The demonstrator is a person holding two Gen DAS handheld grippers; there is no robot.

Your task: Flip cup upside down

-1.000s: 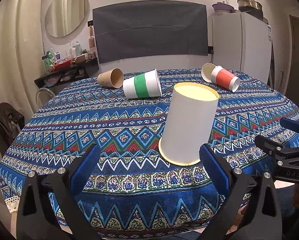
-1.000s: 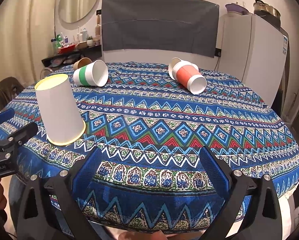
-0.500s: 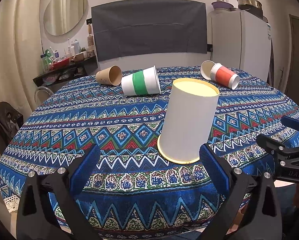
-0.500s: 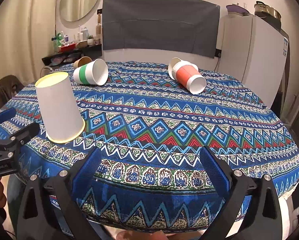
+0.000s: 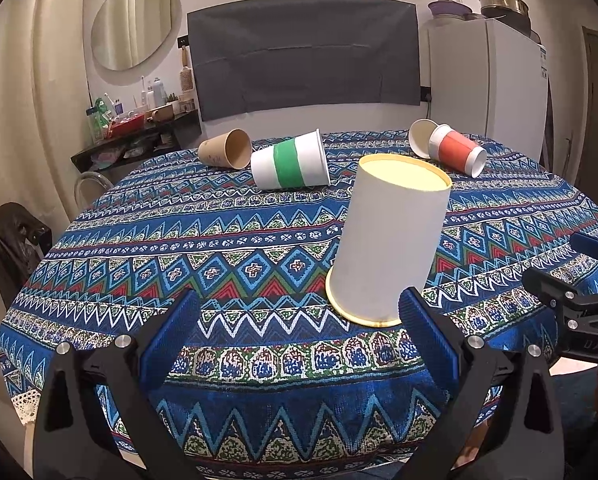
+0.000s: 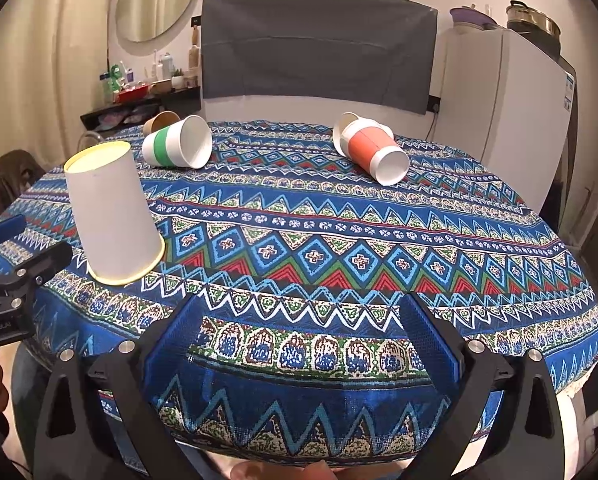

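- The white cup [image 5: 391,240] stood upside down on the counter [image 5: 219,248], just ahead of the left gripper [image 5: 297,316], nearer its right jaw.
- Both jaws were spread, holding nothing.
- The right gripper [image 6: 299,320] hung at the counter edge, jaws released, empty.

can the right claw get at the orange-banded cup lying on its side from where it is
Probably yes. The right claw is open and empty at the near table edge, and only bare tablecloth lies between it and the orange-banded cup. The upside-down white cup stands off to its left.
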